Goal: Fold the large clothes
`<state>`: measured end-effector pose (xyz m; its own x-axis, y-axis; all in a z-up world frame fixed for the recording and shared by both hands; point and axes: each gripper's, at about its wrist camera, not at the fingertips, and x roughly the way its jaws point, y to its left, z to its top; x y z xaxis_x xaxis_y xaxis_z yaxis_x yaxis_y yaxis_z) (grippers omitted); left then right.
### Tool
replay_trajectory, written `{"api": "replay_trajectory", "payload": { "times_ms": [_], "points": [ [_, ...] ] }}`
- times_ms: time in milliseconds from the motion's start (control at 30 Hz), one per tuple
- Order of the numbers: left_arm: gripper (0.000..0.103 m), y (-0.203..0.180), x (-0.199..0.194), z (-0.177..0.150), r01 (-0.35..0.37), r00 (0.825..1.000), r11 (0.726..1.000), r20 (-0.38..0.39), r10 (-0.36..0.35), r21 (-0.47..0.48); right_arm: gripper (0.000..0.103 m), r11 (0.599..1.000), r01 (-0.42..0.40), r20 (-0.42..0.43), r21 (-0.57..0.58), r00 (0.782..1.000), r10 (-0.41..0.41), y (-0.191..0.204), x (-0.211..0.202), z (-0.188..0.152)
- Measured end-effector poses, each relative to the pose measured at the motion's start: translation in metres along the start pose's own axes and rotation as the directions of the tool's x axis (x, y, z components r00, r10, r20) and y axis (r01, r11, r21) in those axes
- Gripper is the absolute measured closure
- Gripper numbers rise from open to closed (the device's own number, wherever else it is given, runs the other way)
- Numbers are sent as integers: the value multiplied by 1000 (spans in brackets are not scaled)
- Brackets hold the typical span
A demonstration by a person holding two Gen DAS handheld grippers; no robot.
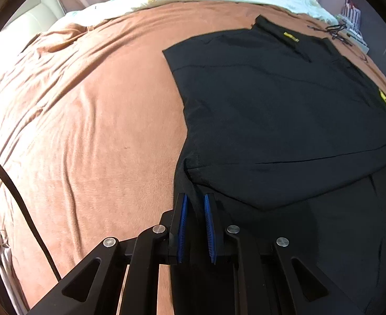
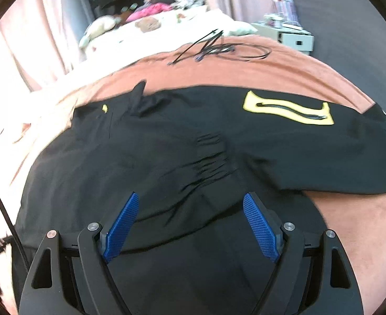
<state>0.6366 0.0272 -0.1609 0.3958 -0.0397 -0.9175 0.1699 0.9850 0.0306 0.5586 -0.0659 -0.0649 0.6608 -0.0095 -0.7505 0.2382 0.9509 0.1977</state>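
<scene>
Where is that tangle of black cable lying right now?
In the right wrist view, the black cable lies on the brown blanket, beyond the black shirt.

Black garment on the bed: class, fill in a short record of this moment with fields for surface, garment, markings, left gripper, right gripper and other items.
surface: brown bedspread
garment: black garment, spread mostly flat, gathered wrinkles near the middle
markings: yellow patch
left gripper: nearly closed, pinching the garment's near edge
right gripper: open above the garment, gripping nothing
other items: black cables at the far end of the bed
</scene>
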Motion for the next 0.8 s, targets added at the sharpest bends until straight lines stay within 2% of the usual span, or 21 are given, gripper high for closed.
{"api": "replay_trajectory", "payload": {
  "times_ms": [100, 200, 333, 500, 633, 800],
  "points": [
    [88, -4, -16, 3, 16, 1000, 1000, 27, -16, 1, 22, 999, 32, -59, -28, 998, -34, 3, 20, -3],
    [88, -19, -30, 9, 21, 999, 999, 48, -22, 27, 22, 998, 62, -100, 19, 993, -60, -18, 32, 5],
    [87, -48, -41, 19, 60, 995, 997, 71, -63, 54, 22, 991, 30, -46, 127, 999, -24, -63, 17, 21],
    [87, -104, -46, 33, 107, 989, 988, 86, -117, 114, 22, 976, 32, -15, 214, 999, -30, -123, 7, 20],
    [87, -149, -48, 43, 137, 984, 978, 90, -153, 159, 22, 952, 105, 10, 288, 994, -113, -170, -9, 13],
    [86, -211, -45, 58, 186, 975, 958, 83, -208, 219, 22, 908, 144, 30, 393, 985, -169, -222, -16, 9]
  ]
}}
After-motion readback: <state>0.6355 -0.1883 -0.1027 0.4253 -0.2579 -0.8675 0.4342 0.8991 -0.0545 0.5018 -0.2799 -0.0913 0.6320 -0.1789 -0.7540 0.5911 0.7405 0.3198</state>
